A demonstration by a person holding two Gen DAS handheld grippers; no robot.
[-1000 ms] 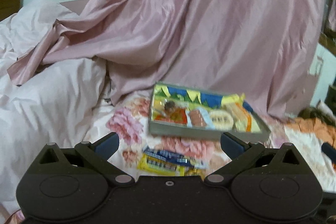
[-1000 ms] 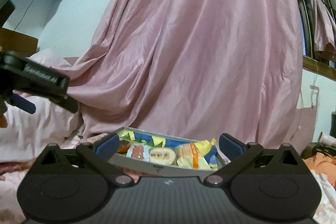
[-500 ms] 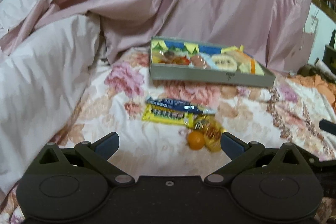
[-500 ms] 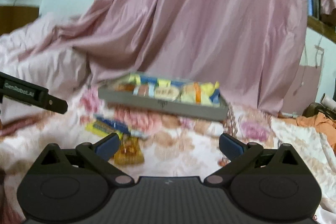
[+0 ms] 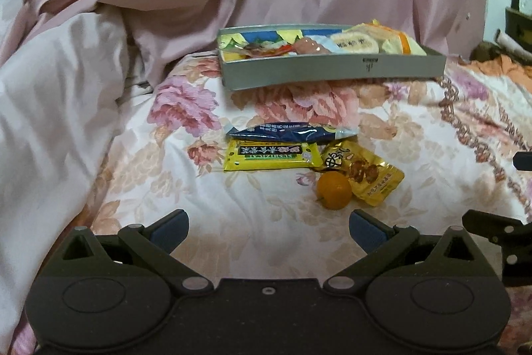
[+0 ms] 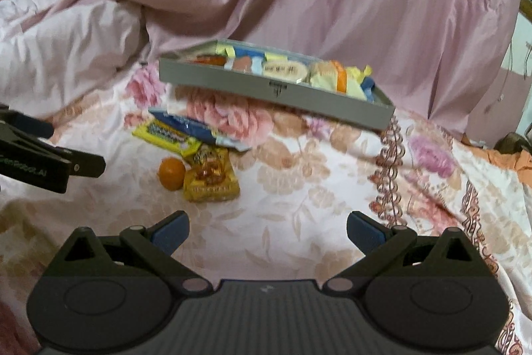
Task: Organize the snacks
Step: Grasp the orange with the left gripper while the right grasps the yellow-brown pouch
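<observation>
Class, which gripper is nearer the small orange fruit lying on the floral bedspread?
Left. The left gripper sits just short of the orange fruit; the right gripper hangs back, off to its right.

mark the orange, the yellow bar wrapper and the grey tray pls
orange (image 5: 333, 190), left wrist view, middle of the fruit
yellow bar wrapper (image 5: 272, 156), left wrist view, centre of its printed face
grey tray (image 5: 332, 69), left wrist view, front wall
</observation>
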